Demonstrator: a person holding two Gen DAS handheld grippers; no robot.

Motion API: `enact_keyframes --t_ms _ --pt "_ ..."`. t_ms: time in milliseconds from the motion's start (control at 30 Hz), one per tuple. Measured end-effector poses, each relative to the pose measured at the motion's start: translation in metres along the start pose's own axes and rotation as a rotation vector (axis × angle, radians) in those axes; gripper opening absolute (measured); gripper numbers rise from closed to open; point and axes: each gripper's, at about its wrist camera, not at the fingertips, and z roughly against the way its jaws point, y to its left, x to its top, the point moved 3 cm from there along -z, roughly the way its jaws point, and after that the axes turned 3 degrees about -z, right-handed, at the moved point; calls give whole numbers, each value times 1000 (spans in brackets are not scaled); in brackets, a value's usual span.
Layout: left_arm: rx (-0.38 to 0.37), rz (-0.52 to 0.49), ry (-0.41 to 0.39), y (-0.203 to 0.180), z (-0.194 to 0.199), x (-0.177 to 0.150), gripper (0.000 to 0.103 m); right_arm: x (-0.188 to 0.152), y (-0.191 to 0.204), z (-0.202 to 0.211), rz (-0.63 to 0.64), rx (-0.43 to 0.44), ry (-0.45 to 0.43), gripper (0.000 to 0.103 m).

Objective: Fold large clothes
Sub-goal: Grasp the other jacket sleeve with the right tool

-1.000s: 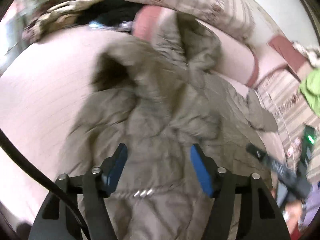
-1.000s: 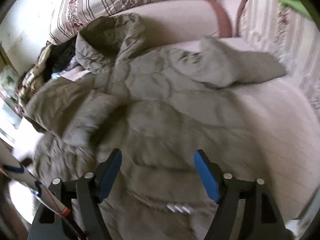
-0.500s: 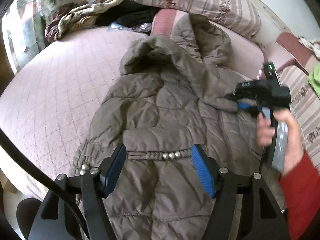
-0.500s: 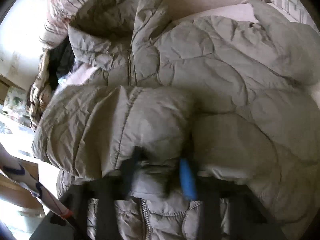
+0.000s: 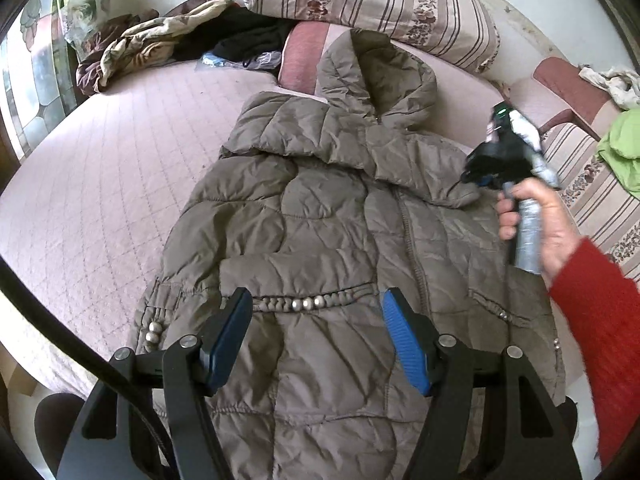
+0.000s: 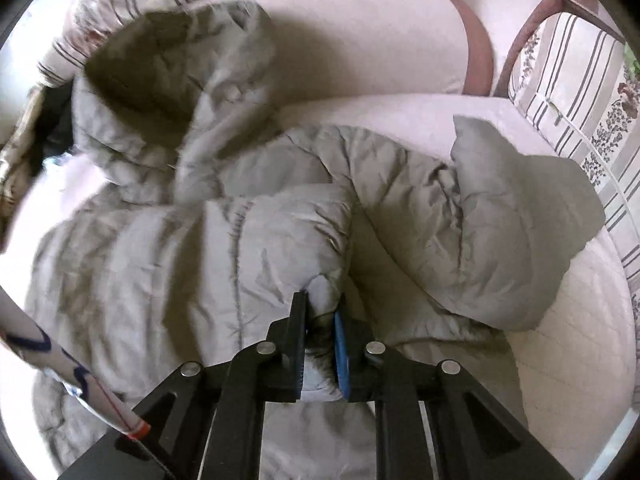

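A large olive-brown quilted hooded coat (image 5: 320,216) lies front-up on a pink quilted bed (image 5: 100,184), hood toward the pillows. One sleeve is folded across its chest. My left gripper (image 5: 316,320) is open and empty, hovering over the coat's beaded waist seam. My right gripper (image 6: 322,312) is shut on the cuff end of that sleeve (image 6: 324,292); it also shows in the left wrist view (image 5: 476,176) at the coat's right shoulder. The other sleeve (image 6: 520,220) lies out to the right on the bed.
A striped floral pillow (image 5: 372,0) and a pink bolster (image 5: 304,56) lie behind the hood. A heap of dark and patterned clothes (image 5: 168,40) sits at the back left. A striped sofa with a green garment (image 5: 624,152) stands at right.
My right gripper closed on the sleeve cuff and carried it rightward across the coat's chest. The left gripper's view steadied over the waist seam, still open.
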Motion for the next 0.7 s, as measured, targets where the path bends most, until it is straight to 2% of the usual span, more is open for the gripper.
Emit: enact_keyframes --t_ms 100,200,367,433,500,600,700 --pt "12 -14 -4 -5 5 1 67 -4 -7 -20 -20 -22 30 20" --pt "25 -30 -8 -11 12 0 67 -4 -17 -21 -72 -1 24 25" --pt "25 -42 -17 -23 25 -3 67 -11 -46 29 -123 123 -50 29" --pt "15 -52 -24 -29 32 -5 67 -20 -62 51 -128 167 -79 53" --pt "10 -71 -34 -39 40 -7 67 -32 -84 69 -139 220 -112 65" --pt "-4 -90 -23 -52 46 -12 67 -54 -128 78 -149 227 -76 67" --pt "-44 -90 28 -62 45 -18 67 -68 -180 75 -214 168 -51 66"
